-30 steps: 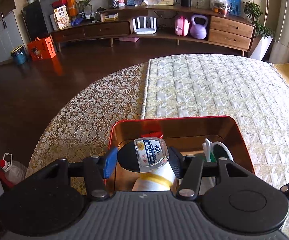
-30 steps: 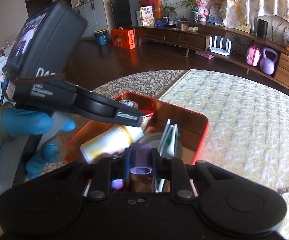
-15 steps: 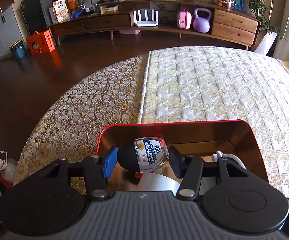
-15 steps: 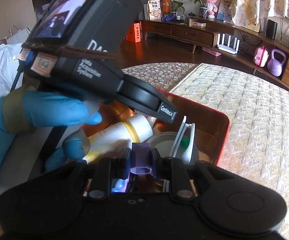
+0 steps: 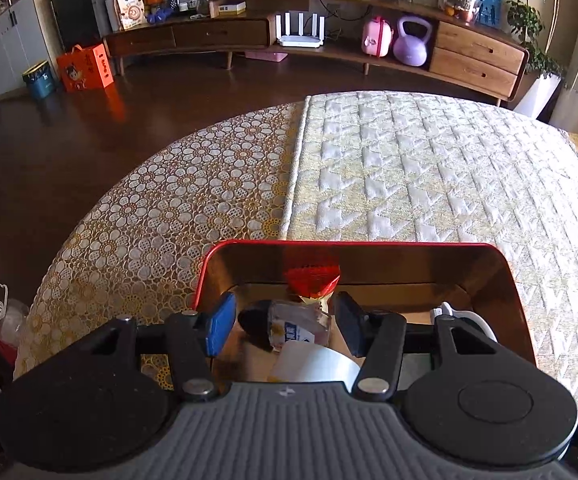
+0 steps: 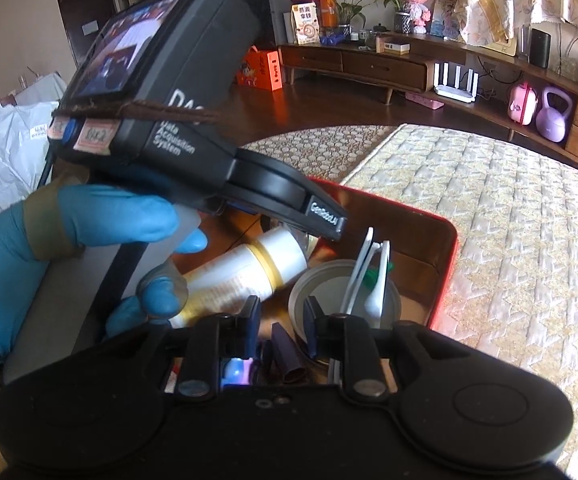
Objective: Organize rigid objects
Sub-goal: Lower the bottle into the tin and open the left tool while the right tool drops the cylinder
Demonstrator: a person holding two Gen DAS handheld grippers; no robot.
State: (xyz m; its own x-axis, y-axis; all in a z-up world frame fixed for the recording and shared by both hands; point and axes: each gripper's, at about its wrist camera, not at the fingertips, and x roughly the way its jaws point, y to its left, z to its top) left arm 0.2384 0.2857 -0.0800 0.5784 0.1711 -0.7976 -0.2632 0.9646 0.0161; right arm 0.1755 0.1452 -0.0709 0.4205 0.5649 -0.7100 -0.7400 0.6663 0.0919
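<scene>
The small clear bottle (image 5: 289, 330) with a black cap lies on its side between the pads of the left gripper (image 5: 285, 322), low over the near end of the red tray (image 5: 505, 280). The bottle is blurred, and its cap sits so close to the blue pad that I cannot tell whether the pads press on it; the jaws stand about half open. Just under the small bottle is the shoulder of a white bottle (image 6: 257, 268) with a yellow band, lying on the tray floor. Beyond the small bottle a red-topped packet (image 5: 313, 280) leans at the far wall. The right gripper (image 6: 281, 320) hangs over the tray's near corner. Its jaws have just been opening and stand a narrow gap apart, with nothing pinched at the tips. A dark purple piece (image 6: 285, 354) lies tilted just below that gap. Beside it is a round grey tin (image 6: 313, 280) with white plastic pieces (image 6: 373, 276) standing in it. A blue-gloved hand (image 6: 101, 224) holds the left gripper's handle. The tray rests on a patterned yellow tablecloth (image 5: 409, 184).
</scene>
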